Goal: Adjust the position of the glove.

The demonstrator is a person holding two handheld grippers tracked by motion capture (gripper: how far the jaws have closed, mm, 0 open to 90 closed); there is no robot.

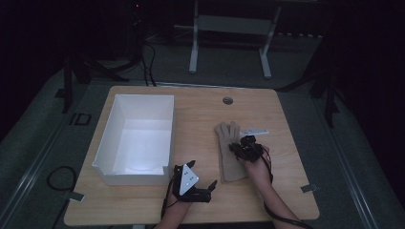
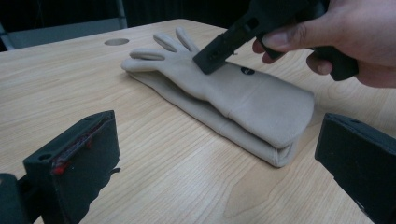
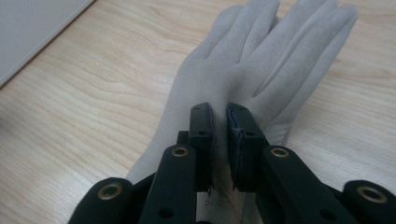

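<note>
A beige glove (image 1: 227,162) lies flat on the wooden table (image 1: 200,109), fingers pointing away from me, cuff toward the front edge. In the left gripper view the glove (image 2: 252,100) looks like two layers stacked. My right gripper (image 1: 236,147) is tilted down with its tips on the glove's palm (image 3: 224,70), just below the fingers. Its jaws stand nearly together, and no fabric shows in the thin slit between them (image 3: 219,109). A hand holds that right gripper (image 2: 210,60) over the glove. My left gripper (image 1: 203,174) rests low near the front edge, left of the cuff, its jaws wide apart (image 2: 217,135).
A tall white open box (image 1: 167,133) stands on the left half of the table, a corner of it visible as the white box (image 3: 32,28) in the right gripper view. A round cable hole (image 1: 228,100) sits near the far edge. Dark floor and a metal frame lie beyond.
</note>
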